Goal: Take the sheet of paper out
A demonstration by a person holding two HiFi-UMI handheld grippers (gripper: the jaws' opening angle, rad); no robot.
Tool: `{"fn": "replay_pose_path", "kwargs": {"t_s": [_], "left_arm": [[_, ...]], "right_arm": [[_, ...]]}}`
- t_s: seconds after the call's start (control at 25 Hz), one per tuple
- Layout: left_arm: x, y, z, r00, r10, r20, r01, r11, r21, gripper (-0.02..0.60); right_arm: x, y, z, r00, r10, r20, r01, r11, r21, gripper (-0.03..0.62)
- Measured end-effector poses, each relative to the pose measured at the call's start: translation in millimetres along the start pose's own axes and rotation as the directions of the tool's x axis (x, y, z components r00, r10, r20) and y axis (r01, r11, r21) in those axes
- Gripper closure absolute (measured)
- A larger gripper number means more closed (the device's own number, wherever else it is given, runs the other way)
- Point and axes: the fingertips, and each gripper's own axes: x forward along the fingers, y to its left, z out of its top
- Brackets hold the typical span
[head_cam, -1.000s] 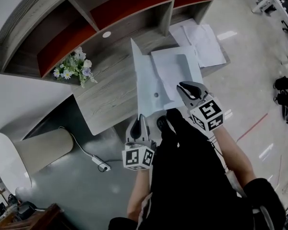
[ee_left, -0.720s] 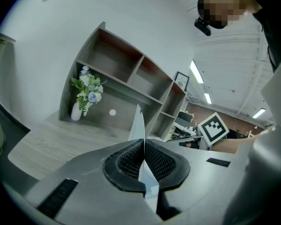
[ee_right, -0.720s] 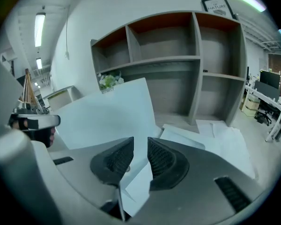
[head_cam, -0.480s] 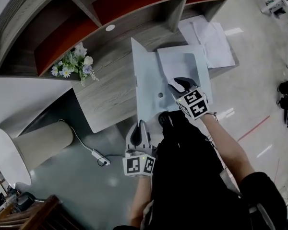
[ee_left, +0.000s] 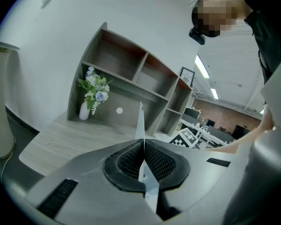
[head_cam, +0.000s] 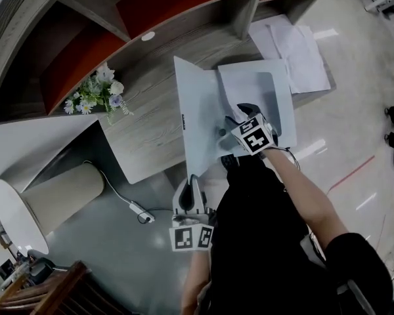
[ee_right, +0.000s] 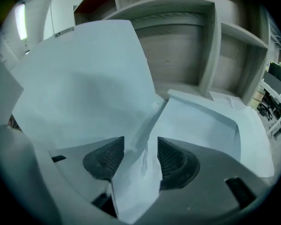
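Note:
A white folder lies open on the desk, its left cover raised on edge. My left gripper is shut on that cover's near edge, which runs as a thin line out from the closed pads of the left gripper. The sheet of paper lies in the folder's right half. My right gripper points down onto it. Its jaws are opening, and a raised fold of the sheet stands between the right gripper's pads, which do not press on it.
A grey wooden desk carries a vase of flowers at the left and loose papers at the far right. Shelves rise behind. On the floor lie a pale cylinder and a cable.
My right gripper came down from above the folder onto the sheet and its jaws went from shut to wide apart. The left gripper kept its hold on the cover.

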Motion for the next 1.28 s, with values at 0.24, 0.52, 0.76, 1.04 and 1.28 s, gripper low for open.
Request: {"fn": "replay_pose_path", "kwargs": {"t_s": [0.24, 0.52, 0.76, 1.04, 1.28], "left_arm": [[0, 0, -1, 1.000, 0.013, -0.010, -0.013, 1.000, 0.011, 0.566], [0, 2, -2, 1.000, 0.017, -0.014, -0.016, 1.000, 0.015, 0.566], [1, 2, 0, 1.000, 0.013, -0.015, -0.013, 1.000, 0.017, 0.566], [1, -1, -2, 1.000, 0.006, -0.013, -0.005, 1.000, 0.023, 0.566], [1, 0, -1, 1.000, 0.007, -0.010, -0.007, 1.000, 0.021, 0.566]], "right_arm": [[22, -7, -13, 0.998, -0.012, -0.055, 0.012, 1.000, -0.014, 0.402], [32, -11, -24, 0.996, -0.001, -0.087, 0.004, 0.999, 0.035, 0.415], [36, -19, -25, 0.993, -0.044, -0.108, 0.044, 0.999, -0.007, 0.474], [38, -15, -24, 0.991, -0.049, -0.122, 0.042, 0.998, -0.056, 0.516], [39, -8, -23, 0.992, -0.034, -0.124, 0.031, 0.999, -0.024, 0.579]]}}
